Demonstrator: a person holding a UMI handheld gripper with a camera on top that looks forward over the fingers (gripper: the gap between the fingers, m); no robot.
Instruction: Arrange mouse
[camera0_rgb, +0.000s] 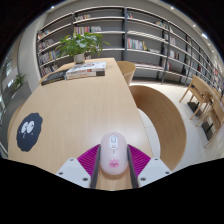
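Note:
A pale pink-white mouse (113, 152) with a scroll wheel and a small pink mark sits between my gripper's (113, 160) two fingers, above the light wooden table (80, 110). The magenta pads (89, 156) press against both sides of the mouse. The gripper is shut on the mouse. A black round mouse pad with a cartoon face (29, 130) lies on the table to the left, apart from the mouse.
A stack of books (85, 70) and a potted plant (80, 45) stand at the far end of the table. Bookshelves (130, 35) line the back wall. A curved wooden chair back (165, 120) is to the right, and a small table (203, 95) beyond it.

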